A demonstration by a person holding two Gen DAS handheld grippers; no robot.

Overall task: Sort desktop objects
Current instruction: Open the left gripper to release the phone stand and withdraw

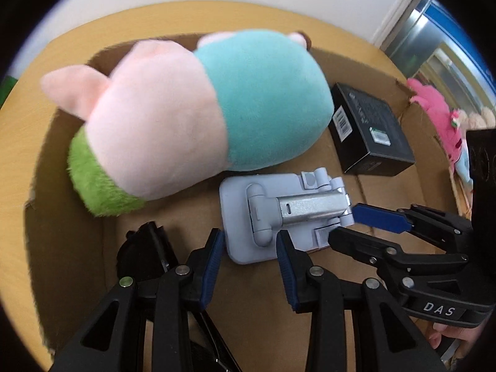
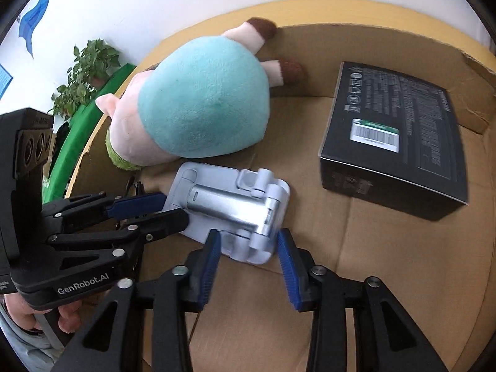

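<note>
2 tongs are low over 1 stand (image 1: 272, 217), a pale blue folding one with a shiny metal arm. It lies flat on the floor of a carton (image 2: 387, 43), and the carton sits on a yellow tabletop (image 1: 18, 142).

From the stand, in the left wrist view, the pig (image 1: 186, 124) is at 11 o'clock and just beside it. The black box (image 1: 369, 133) is at 2 o'clock, a little apart.

The stand looks hard and stiff. My guess is that it is a bit heavy for how small it is, because of the metal. The smooth plate could slip, and the hinged arm might swing open if only the arm is lifted. The best place to hold looks like the 2 long sides of the flat plate, or the plate and arm pinched together.

The left tongs (image 1: 249, 263) are partly open, and the near corner of the stand sits at their tips. I cannot tell if the pads press on it. The right tongs (image 2: 249, 248) are partly open too. The other end of the stand is between their pads, and a small gap shows on 1 side, so they do not seem to squeeze it.

Counted: 1 stand, 1 pig, 1 black box, 1 carton.
</note>
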